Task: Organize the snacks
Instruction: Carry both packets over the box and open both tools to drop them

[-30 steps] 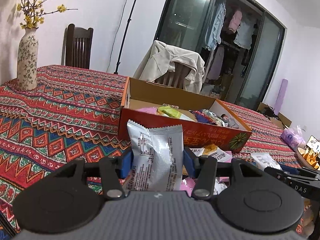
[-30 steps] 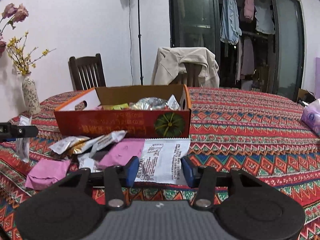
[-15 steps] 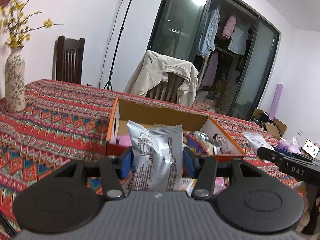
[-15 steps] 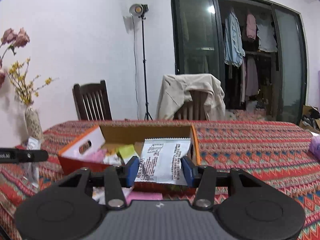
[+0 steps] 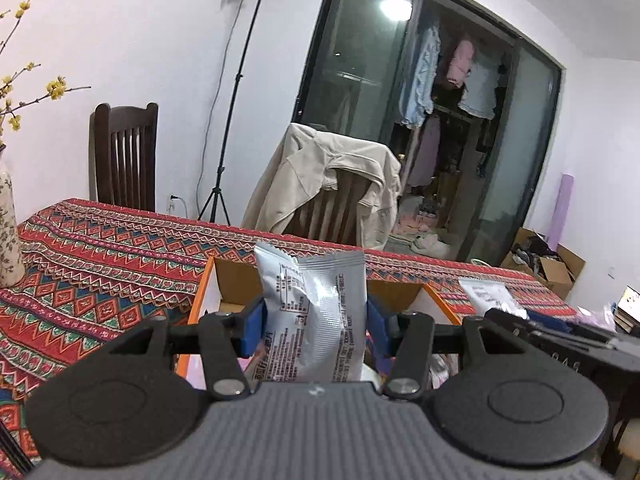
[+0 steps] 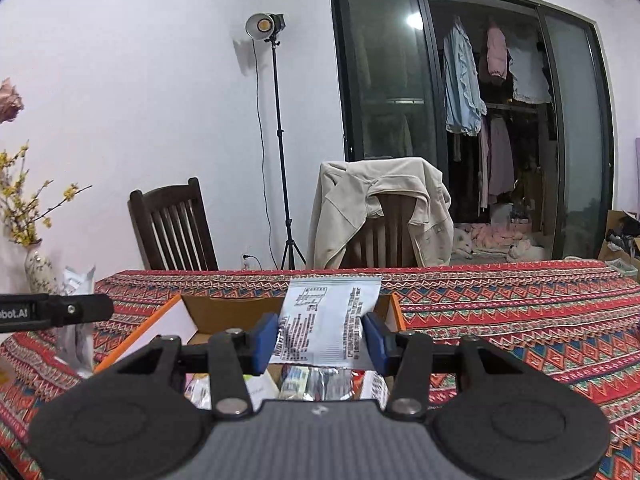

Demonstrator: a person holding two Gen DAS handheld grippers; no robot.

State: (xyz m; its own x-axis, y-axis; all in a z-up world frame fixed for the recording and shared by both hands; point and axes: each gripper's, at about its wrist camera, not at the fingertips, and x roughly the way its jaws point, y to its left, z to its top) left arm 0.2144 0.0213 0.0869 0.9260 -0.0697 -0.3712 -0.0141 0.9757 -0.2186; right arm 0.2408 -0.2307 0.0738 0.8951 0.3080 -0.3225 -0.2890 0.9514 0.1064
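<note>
Over box [image 6: 236,312] | left tool [image 5: 314,326], right tool [image 6: 320,338] each grip 1 packet | box contents mostly hidden, probably snacks

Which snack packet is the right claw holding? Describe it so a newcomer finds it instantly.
Start at the orange cardboard box on the patterned tablecloth. Just above its open top, the right claw grips a flat white packet with black print; the left claw's packet is shinier, silver, crinkled and upright.
</note>
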